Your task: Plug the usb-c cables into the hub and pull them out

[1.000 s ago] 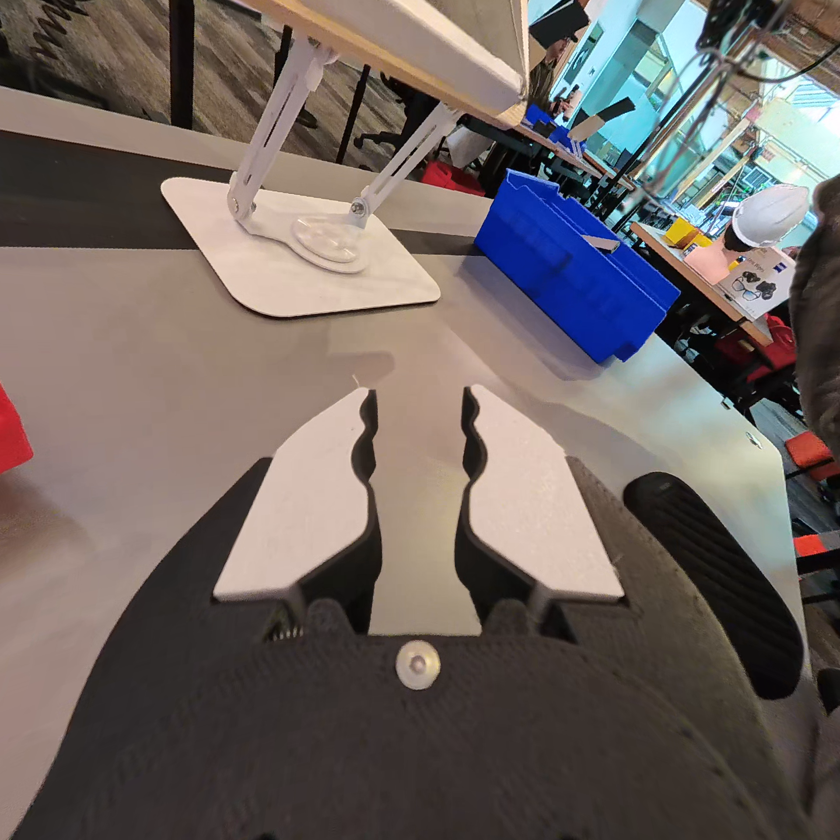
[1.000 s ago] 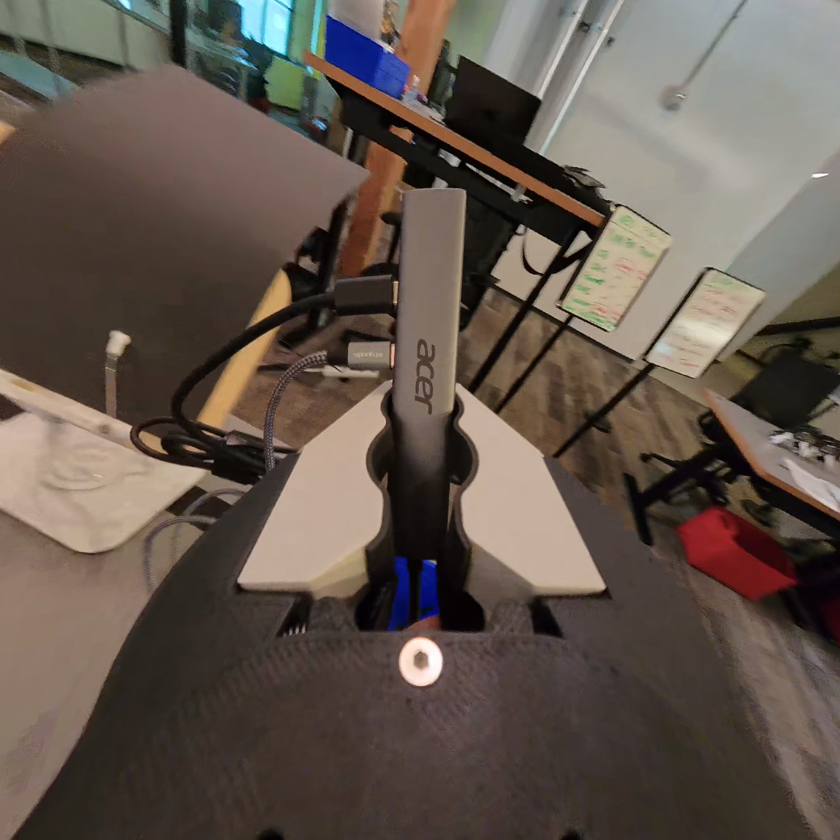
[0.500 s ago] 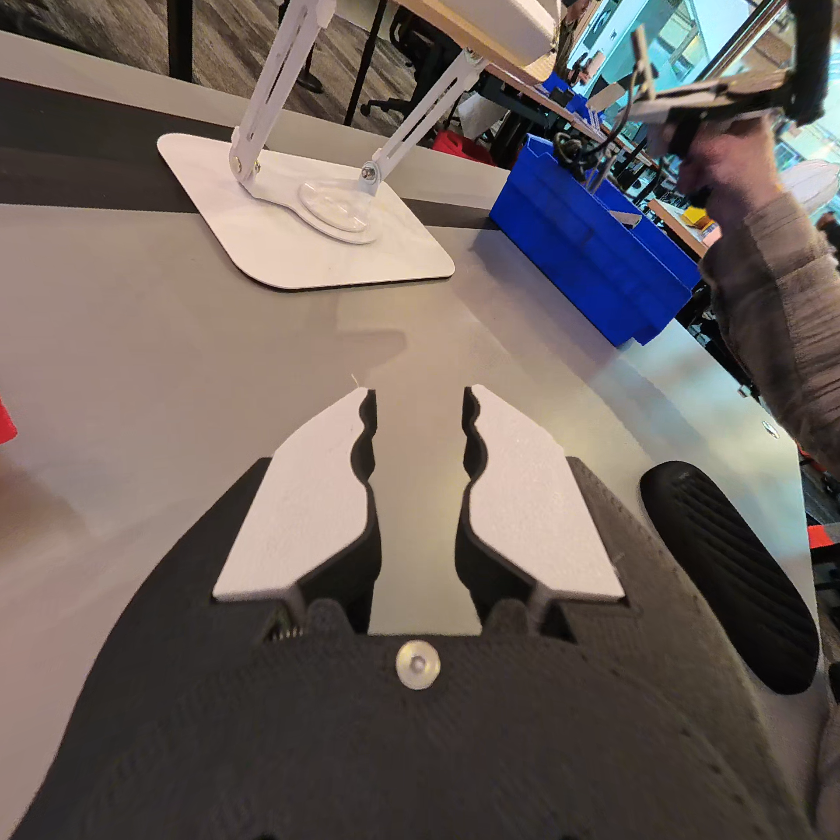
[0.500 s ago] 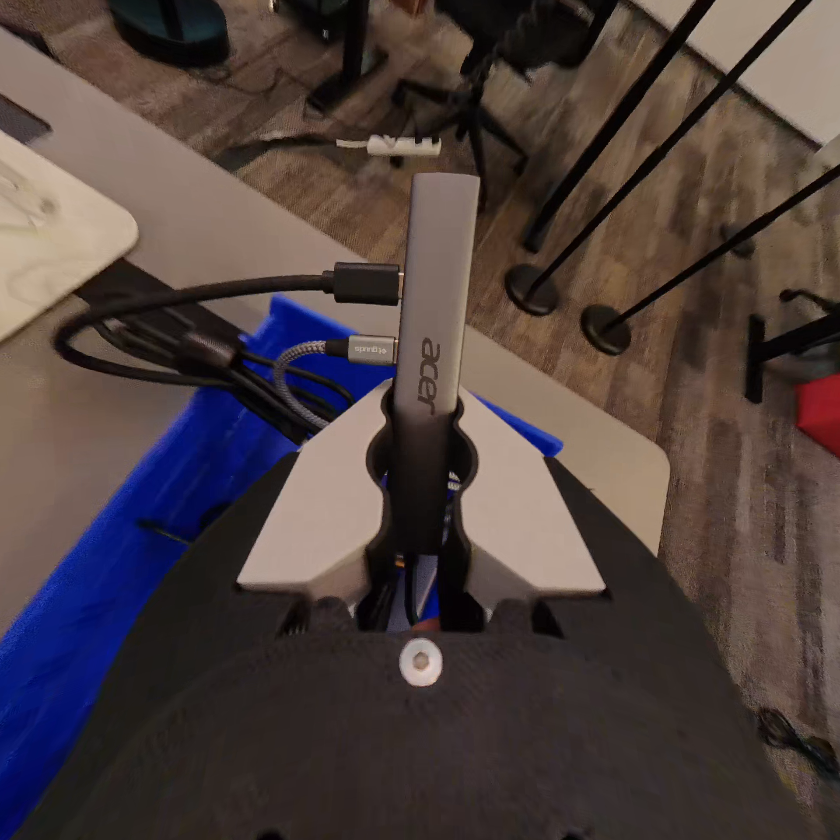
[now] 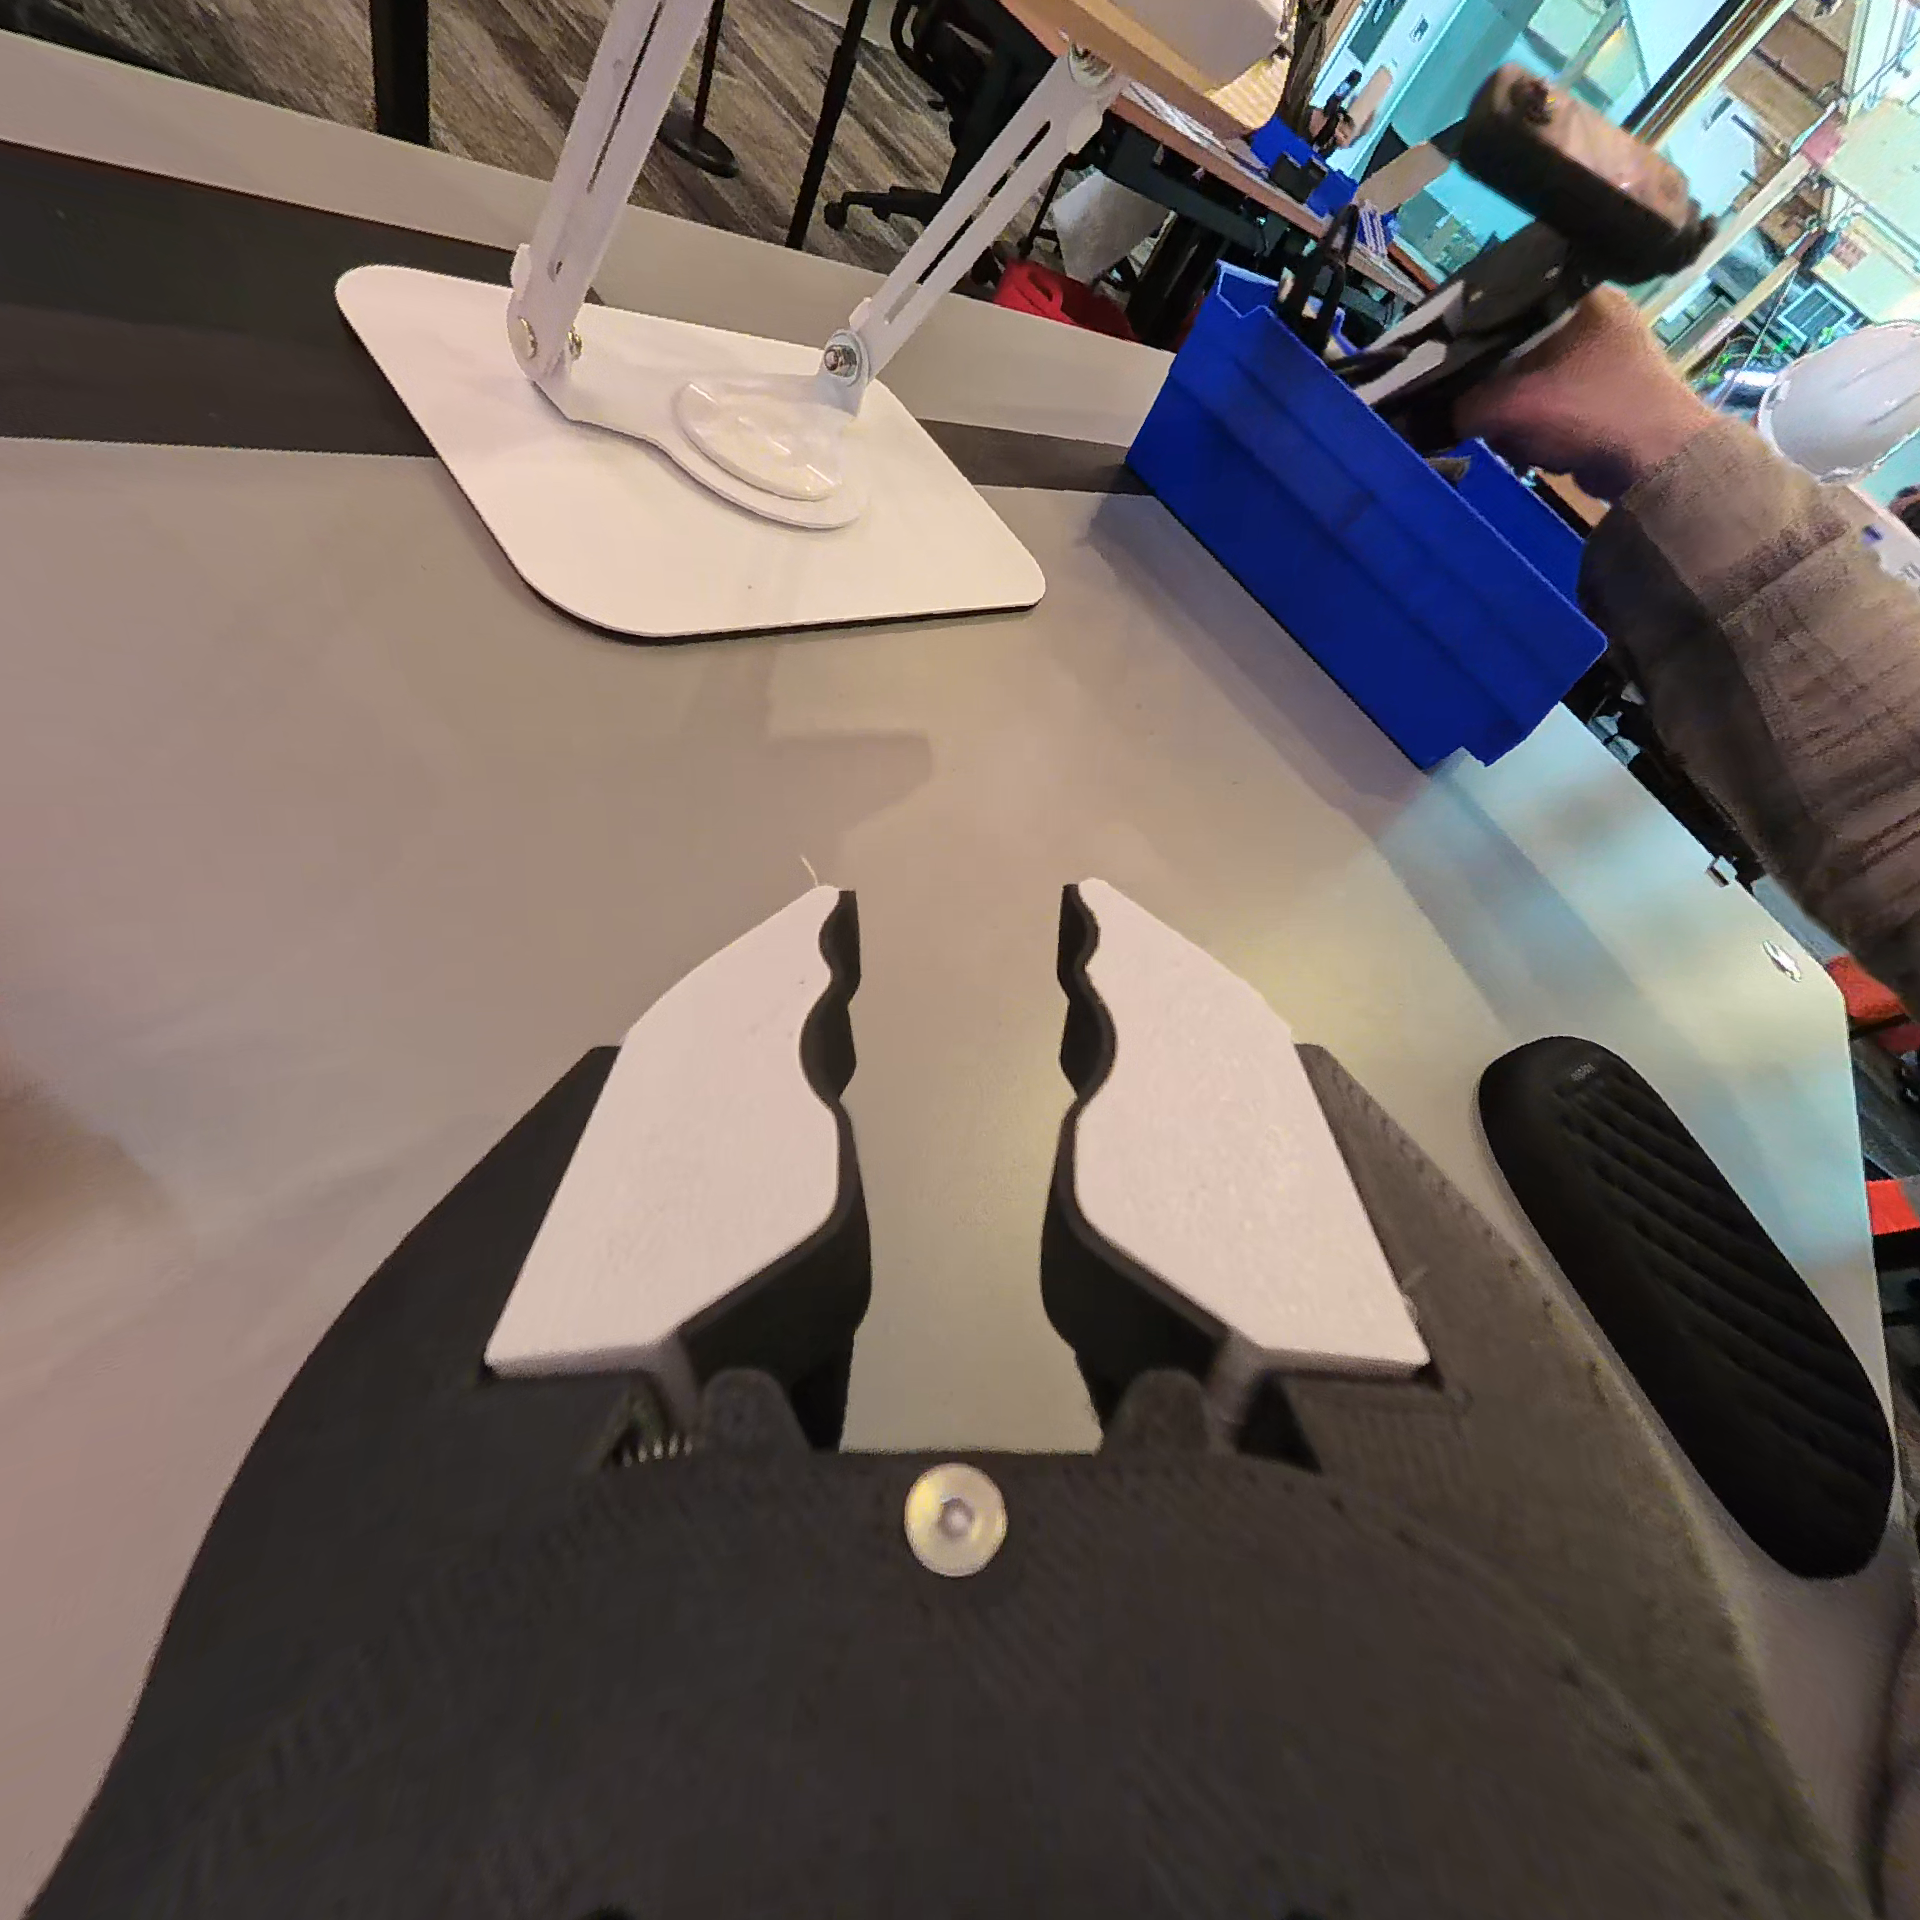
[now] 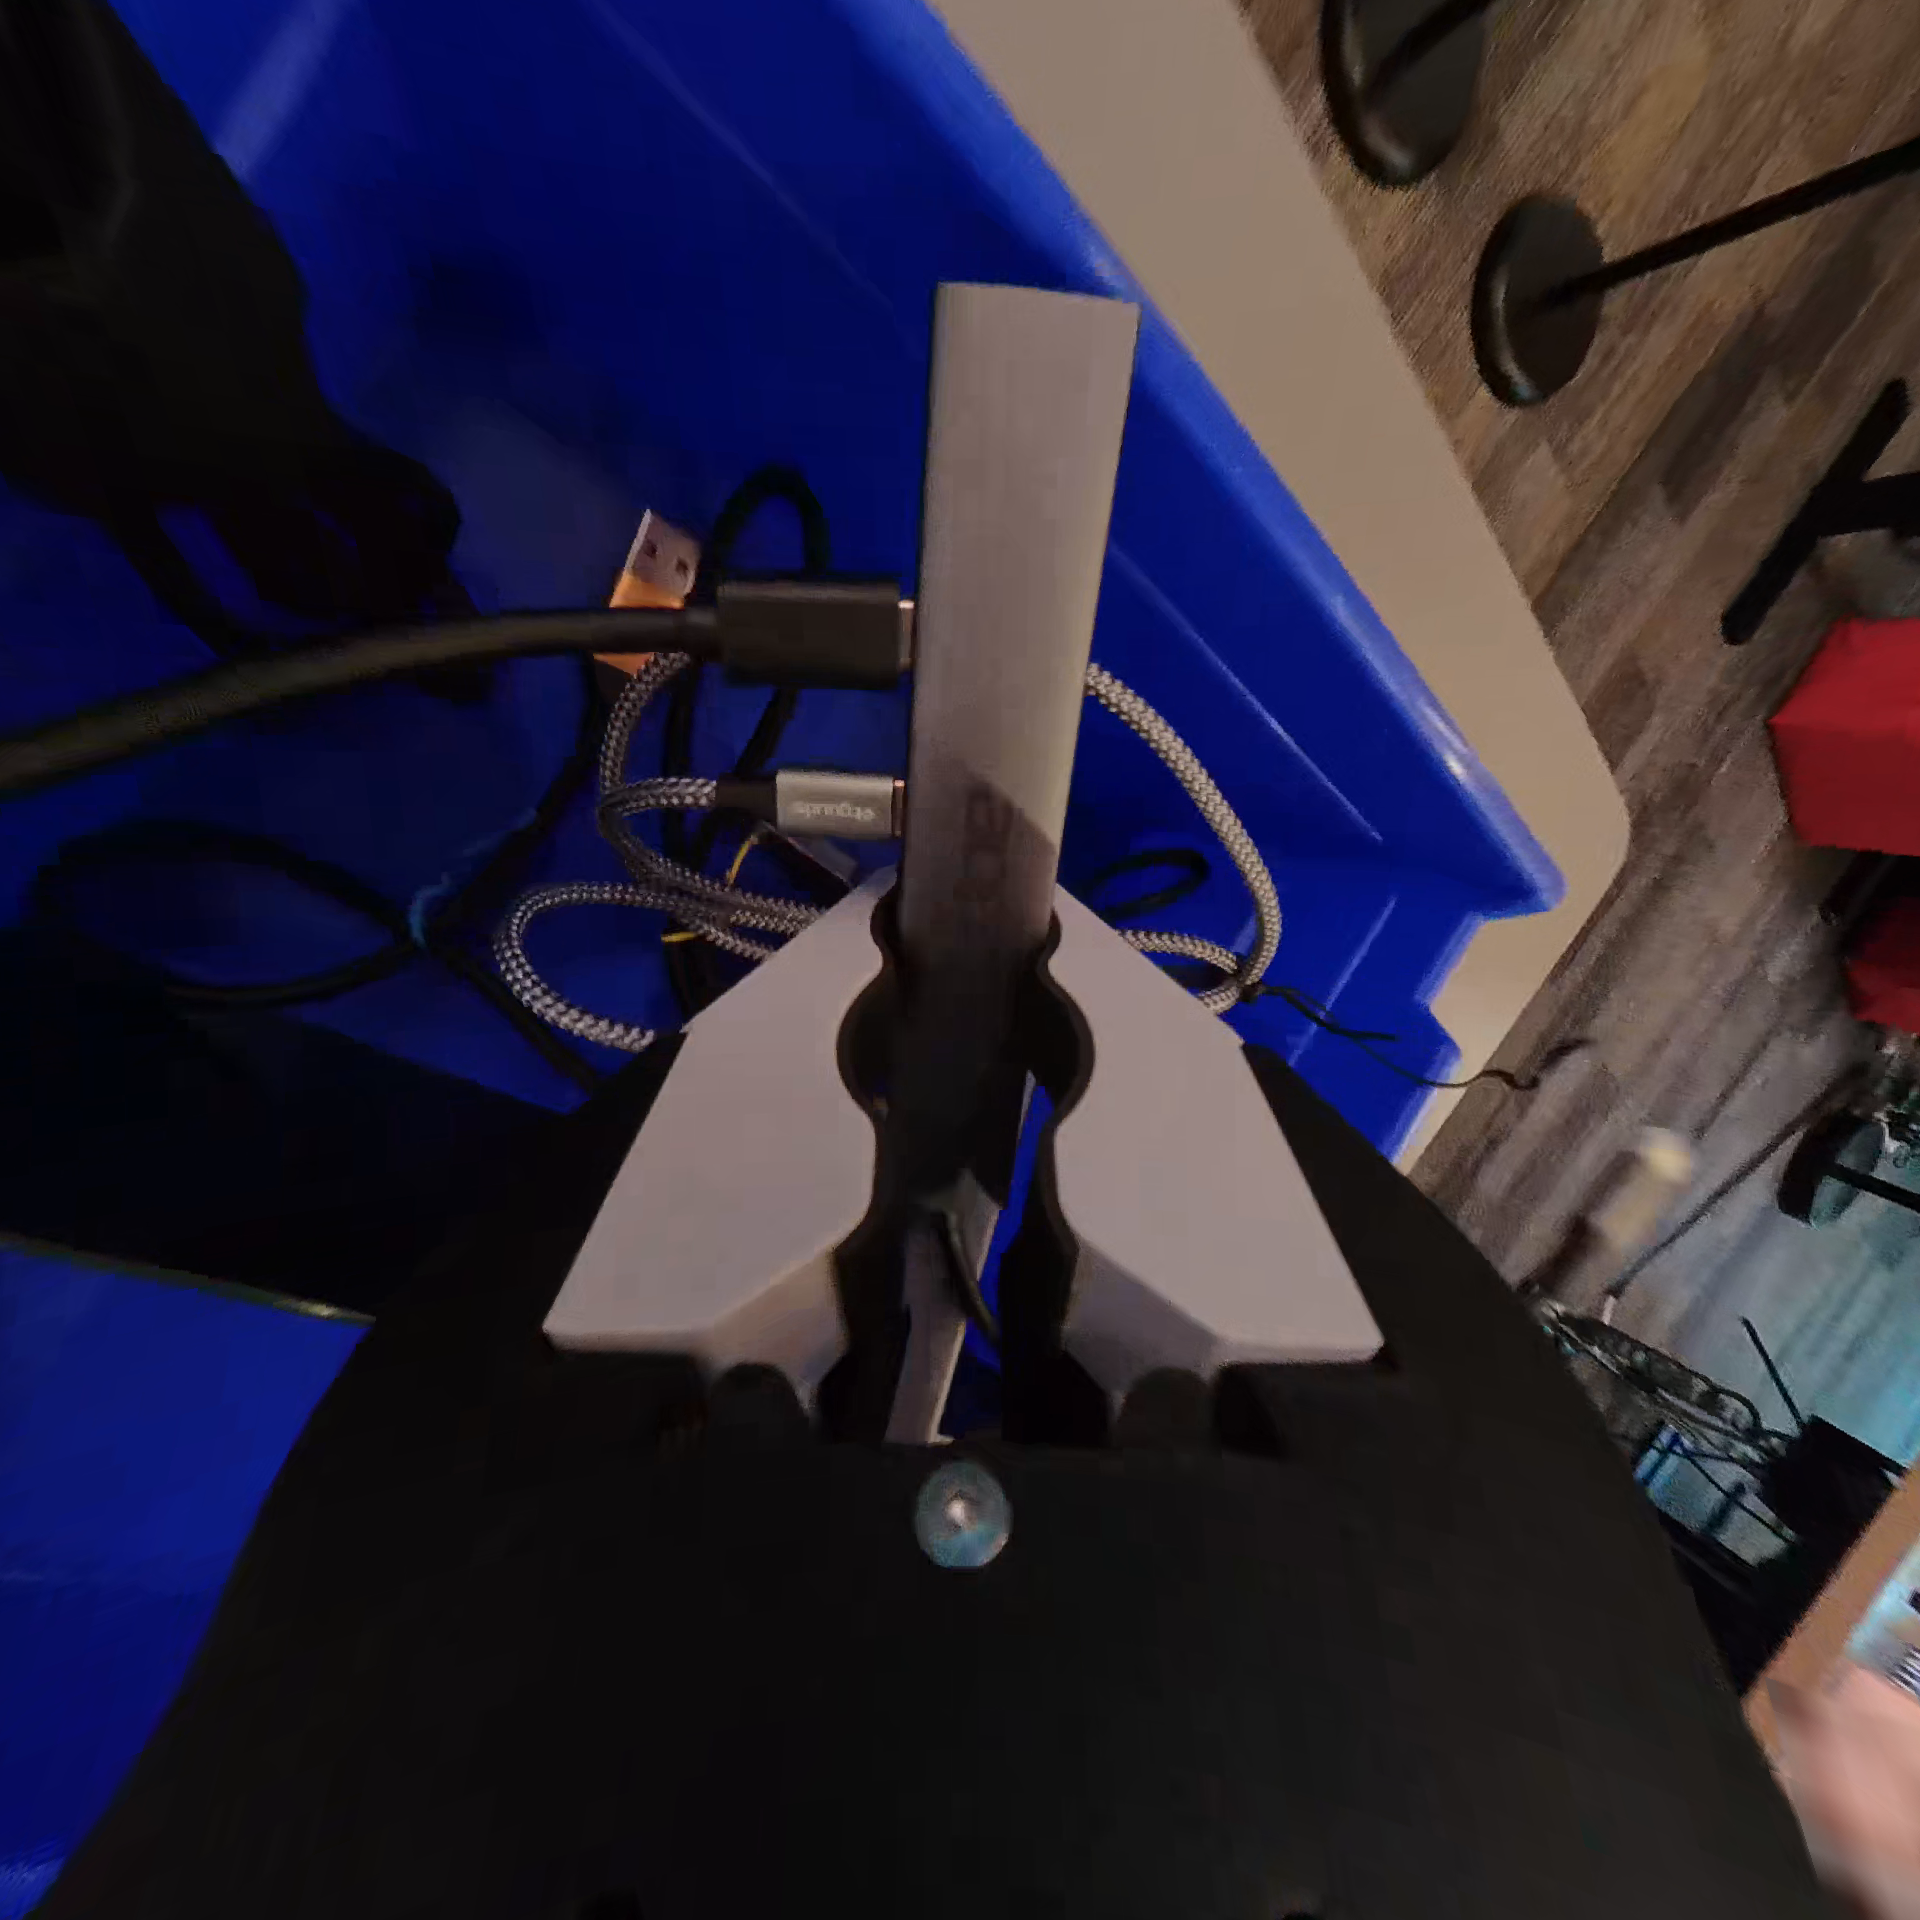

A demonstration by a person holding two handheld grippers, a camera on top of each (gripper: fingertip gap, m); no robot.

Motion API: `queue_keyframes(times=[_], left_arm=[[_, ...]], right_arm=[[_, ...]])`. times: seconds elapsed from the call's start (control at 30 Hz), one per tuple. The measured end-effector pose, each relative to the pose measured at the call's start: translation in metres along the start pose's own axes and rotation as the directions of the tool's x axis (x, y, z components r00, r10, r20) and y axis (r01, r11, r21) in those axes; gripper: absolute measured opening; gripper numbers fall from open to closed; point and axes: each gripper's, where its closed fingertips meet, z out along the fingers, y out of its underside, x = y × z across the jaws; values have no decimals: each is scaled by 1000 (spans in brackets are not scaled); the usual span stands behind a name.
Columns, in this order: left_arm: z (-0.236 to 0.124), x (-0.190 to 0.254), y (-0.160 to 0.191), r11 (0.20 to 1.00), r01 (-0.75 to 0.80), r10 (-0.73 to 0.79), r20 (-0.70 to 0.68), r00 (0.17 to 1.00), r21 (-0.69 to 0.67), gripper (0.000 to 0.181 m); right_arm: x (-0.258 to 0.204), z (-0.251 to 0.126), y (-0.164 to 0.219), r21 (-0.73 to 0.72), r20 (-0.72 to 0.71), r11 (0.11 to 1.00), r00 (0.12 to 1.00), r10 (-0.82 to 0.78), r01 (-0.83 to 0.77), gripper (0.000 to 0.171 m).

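Right gripper (image 6: 961, 935) is clamping the grey hub (image 6: 1013, 582) over the blue bin (image 6: 623, 208) (both USB-C plugs seated); left gripper (image 5: 958, 914) is idling wide apart, empty. Next, probably: unplugging.

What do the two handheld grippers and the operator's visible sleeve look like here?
Both grippers are alike: the left gripper and right gripper have a broad, textured black printed body, a silver screw at the centre, and two pale grey wedge-shaped jaws with scalloped black inner pads. A small spring shows at the left jaw's base. The sleeve is grey-brown knit.
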Motion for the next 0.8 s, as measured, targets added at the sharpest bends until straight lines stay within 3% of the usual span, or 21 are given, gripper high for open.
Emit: queue_keyframes(times=[0.13,0.3,0.37,0.5,0.6,0.8], left_arm=[[1,0,2,998,-52,53,32,998,-20,37],[3,2,6,992,-121,124,71,990,-45,40],[3,0,4,987,-152,156,101,983,-48,42],[-1,-26,3,960,-247,276,314,908,-130,47],[-4,-41,7,930,-291,364,441,820,-226,54],[-15,-56,3,909,-299,415,571,708,-290,68]], right_arm=[[-24,31,24,-227,74,959,985,-155,168,15],[-24,30,21,-236,116,957,983,-144,168,16],[-16,23,18,-223,79,965,990,-121,135,41],[-4,-4,1,-129,-11,984,992,-125,122,82],[3,-23,-12,-44,-84,994,991,-101,97,99],[7,-69,-28,157,-216,985,976,-34,69,103]])
